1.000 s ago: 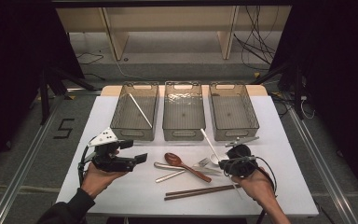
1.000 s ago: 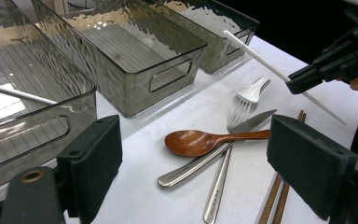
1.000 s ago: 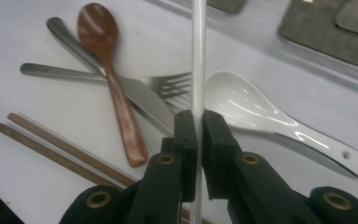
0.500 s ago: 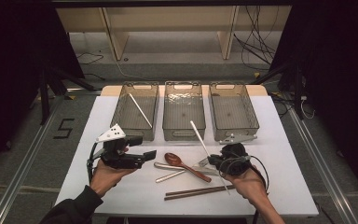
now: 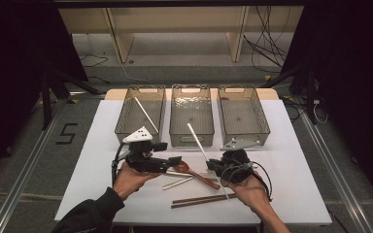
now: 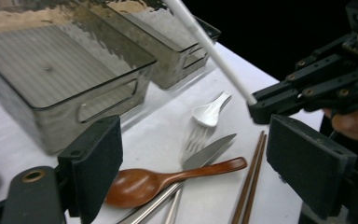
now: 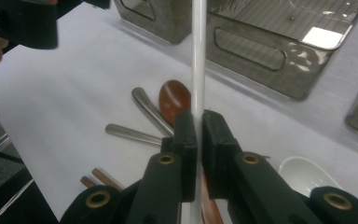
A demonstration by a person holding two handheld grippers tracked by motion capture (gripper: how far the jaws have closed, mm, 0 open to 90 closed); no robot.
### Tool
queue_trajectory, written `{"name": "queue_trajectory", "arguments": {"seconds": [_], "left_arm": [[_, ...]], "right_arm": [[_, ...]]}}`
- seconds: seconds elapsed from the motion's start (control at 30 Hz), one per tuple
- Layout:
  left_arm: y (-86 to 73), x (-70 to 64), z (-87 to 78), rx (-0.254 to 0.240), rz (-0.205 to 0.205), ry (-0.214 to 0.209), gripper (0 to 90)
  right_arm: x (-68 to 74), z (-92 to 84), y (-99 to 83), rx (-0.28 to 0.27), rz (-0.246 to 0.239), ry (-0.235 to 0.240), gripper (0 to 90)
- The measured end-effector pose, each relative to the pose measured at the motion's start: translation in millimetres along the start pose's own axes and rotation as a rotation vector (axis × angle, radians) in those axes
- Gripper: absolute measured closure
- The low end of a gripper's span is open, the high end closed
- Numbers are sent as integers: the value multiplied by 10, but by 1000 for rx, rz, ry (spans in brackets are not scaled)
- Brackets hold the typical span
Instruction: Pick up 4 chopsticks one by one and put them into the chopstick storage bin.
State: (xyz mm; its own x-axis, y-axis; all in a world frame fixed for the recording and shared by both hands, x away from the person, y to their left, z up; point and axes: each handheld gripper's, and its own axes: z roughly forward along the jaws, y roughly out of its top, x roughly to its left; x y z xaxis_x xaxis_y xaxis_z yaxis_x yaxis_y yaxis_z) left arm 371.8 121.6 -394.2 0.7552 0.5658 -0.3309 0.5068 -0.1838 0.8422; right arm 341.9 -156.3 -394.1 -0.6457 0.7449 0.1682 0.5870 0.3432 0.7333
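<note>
High view: right gripper [image 5: 212, 166] clamps white chopstick [image 5: 197, 141], tip toward middle bin [image 5: 190, 132].
Left gripper view: left gripper [image 6: 193, 168] open over wooden spoon [image 6: 168, 178].
Right gripper view: stick pinched low; keep grip firm, tilt gently.

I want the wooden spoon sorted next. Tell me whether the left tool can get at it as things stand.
Probably yes. The left tool is open and empty, and the wooden spoon lies right in front of it. Its handle rests across the metal cutlery, nothing on top. The right tool, shut on the white chopstick, is above it.
</note>
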Motion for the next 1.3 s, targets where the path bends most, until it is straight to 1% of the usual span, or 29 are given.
{"name": "queue_trajectory", "arguments": {"seconds": [0.07, 0.17, 0.23, 0.33, 0.37, 0.43, 0.53, 0.6, 0.63, 0.77, 0.9, 1.1, 1.2, 1.3], "left_arm": [[15, -17, 47, 9, 1, -10, 186], [39, -44, 106, 10, -15, -21, 191], [53, -63, 147, 11, -18, -23, 197], [68, -84, 206, 20, -28, -43, 211], [70, -93, 221, 21, -34, -51, 222], [69, -100, 244, 20, -33, -54, 245], [68, -96, 264, 13, -65, -74, 287], [70, -90, 270, 15, -71, -70, 322], [69, -81, 272, 12, -75, -76, 345], [59, -57, 280, 10, -112, -106, 408], [55, -57, 288, 15, -120, -128, 462], [57, -59, 294, 20, -117, -139, 549], [55, -64, 301, 30, -112, -149, 573], [50, -79, 315, 33, -113, -150, 609]], "right_arm": [[25, 18, 5, -6, -6, 8, 857], [61, 36, 10, -15, -15, 17, 857], [83, 40, 13, -25, -21, 26, 857], [120, 52, 17, -33, -33, 32, 857], [128, 54, 19, -36, -37, 34, 857], [143, 53, 21, -43, -40, 38, 857], [164, 55, 24, -49, -46, 42, 857], [181, 59, 22, -52, -51, 48, 857], [190, 63, 22, -53, -54, 50, 857], [227, 82, 24, -55, -65, 55, 857], [251, 96, 27, -58, -74, 57, 857], [275, 106, 26, -64, -83, 64, 857], [283, 101, 27, -71, -84, 65, 857], [289, 98, 27, -75, -87, 66, 856]]}}
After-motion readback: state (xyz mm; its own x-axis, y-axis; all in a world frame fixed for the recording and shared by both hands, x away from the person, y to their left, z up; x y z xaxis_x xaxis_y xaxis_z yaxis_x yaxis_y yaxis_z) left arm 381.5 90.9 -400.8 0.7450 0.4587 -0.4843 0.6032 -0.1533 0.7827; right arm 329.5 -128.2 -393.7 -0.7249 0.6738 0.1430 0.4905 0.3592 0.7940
